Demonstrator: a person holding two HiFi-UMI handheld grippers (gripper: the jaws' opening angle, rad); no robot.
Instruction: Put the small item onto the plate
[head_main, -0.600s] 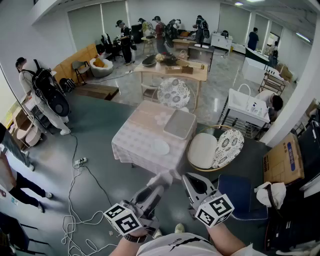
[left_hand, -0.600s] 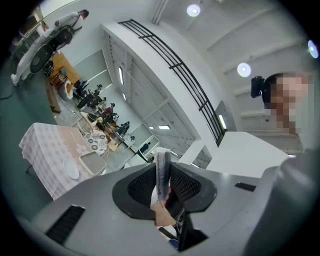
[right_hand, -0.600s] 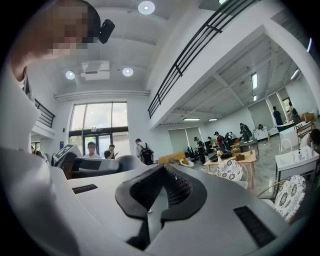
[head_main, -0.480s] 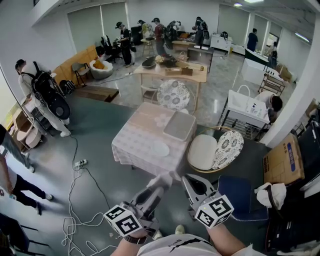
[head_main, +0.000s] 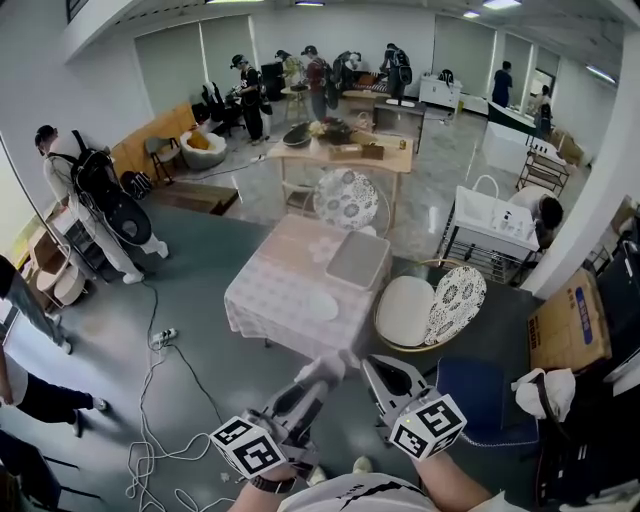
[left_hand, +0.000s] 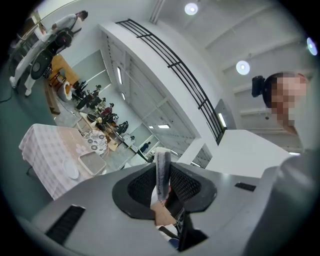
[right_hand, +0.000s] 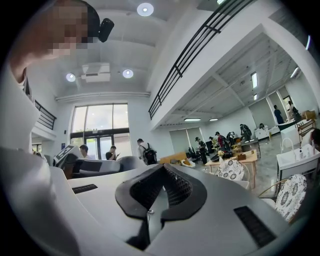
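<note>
My left gripper (head_main: 328, 368) is low in the head view, held in the air well short of the table, and shut on a small flat whitish item (head_main: 334, 362). In the left gripper view that small item (left_hand: 162, 172) stands upright, pinched between the dark pads. My right gripper (head_main: 376, 366) hovers beside it, shut with nothing in it; its jaws (right_hand: 162, 172) meet with no gap. The white plate (head_main: 319, 300) lies near the front edge of a table with a pink checked cloth (head_main: 280, 290). The plate (left_hand: 73, 172) also shows far off in the left gripper view.
A grey tray (head_main: 358, 258) lies on the table's far right part. A round wicker chair with a white cushion (head_main: 405, 305) stands right of the table and a patterned chair (head_main: 347, 192) behind it. Cables (head_main: 160, 400) trail on the floor at left. People stand at the back.
The head view has shifted slightly, so the table sits a little higher in the picture. Both grippers keep their pose, and the left one still holds the small item.
</note>
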